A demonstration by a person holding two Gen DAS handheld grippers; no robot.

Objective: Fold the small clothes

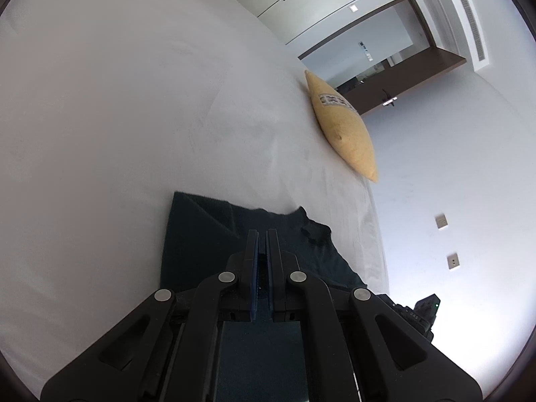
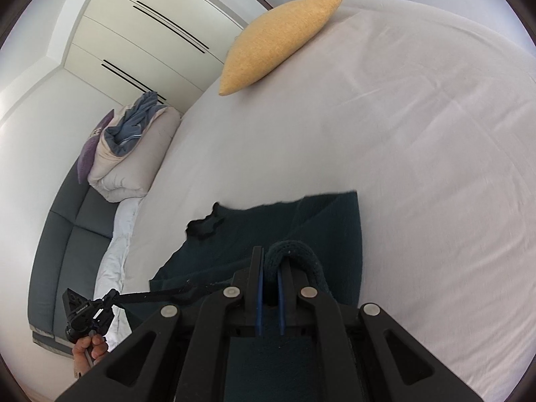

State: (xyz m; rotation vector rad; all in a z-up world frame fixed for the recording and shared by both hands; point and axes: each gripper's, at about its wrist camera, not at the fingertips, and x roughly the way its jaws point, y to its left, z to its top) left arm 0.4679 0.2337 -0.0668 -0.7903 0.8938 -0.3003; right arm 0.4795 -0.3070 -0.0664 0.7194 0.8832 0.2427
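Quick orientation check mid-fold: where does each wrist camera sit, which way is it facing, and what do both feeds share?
Left wrist: on the left gripper, looking along its shut fingers down over the dark garment and white bed; no hand shows.
Right wrist: on the right gripper, shut on a knit edge of the garment, facing across the bed; a hand holding the other gripper shows at lower left.
Shared: garment, bed, yellow cushion and wardrobe doors.
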